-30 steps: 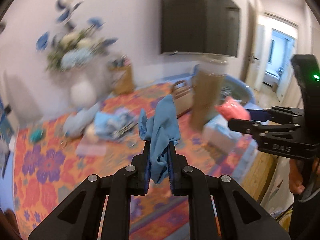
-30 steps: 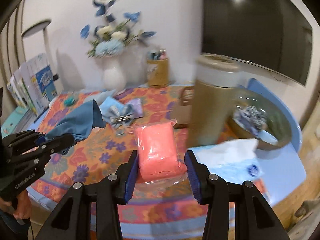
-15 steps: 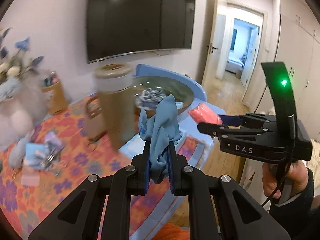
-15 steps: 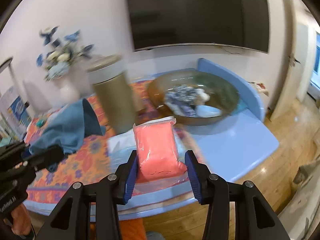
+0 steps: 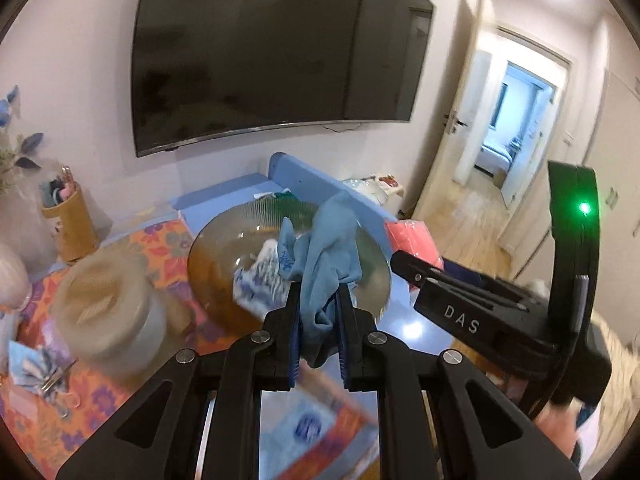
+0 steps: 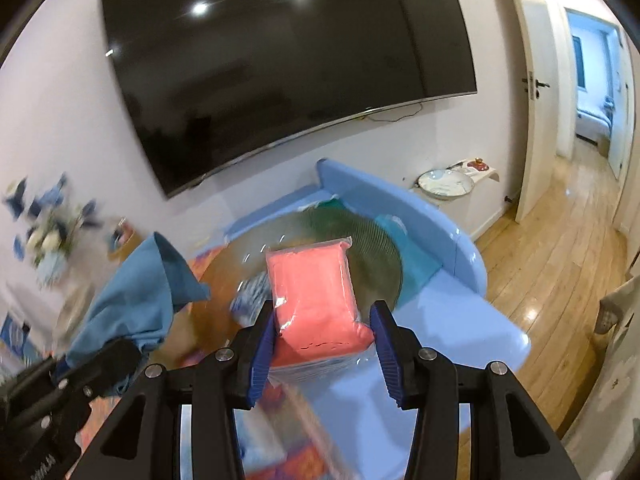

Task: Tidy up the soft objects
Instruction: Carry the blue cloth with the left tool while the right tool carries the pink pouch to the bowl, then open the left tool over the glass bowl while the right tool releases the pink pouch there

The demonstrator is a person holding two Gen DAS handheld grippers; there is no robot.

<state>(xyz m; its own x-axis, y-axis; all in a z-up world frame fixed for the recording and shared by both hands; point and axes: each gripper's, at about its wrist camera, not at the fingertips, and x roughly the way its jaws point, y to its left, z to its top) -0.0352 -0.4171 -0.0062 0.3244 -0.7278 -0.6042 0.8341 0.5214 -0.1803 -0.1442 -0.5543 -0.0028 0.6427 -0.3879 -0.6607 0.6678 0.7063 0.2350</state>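
Left gripper [image 5: 318, 320]: clamped on blue cloth [image 5: 324, 256].
Right gripper [image 6: 322, 338]: clamped on pink packet [image 6: 314, 292].
Change: both now nearer the glass bowl [image 5: 216, 256].

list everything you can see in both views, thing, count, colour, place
crumpled blue cloth: 1, blue, in left gripper
pink soft pack in clear plastic: 1, pink, in right gripper
ribbed amber glass bowl: 1, amber-green, on blue tray, patterned fabric inside
blue tray: 1, light blue, table's right end
round tan canister: 1, tan, left of bowl
floral tablecloth: 1, orange-purple, on table
wall television: 1, black, on wall
left gripper: 1, black, jaws clamping cloth
right gripper: 1, black, jaws gripping pack
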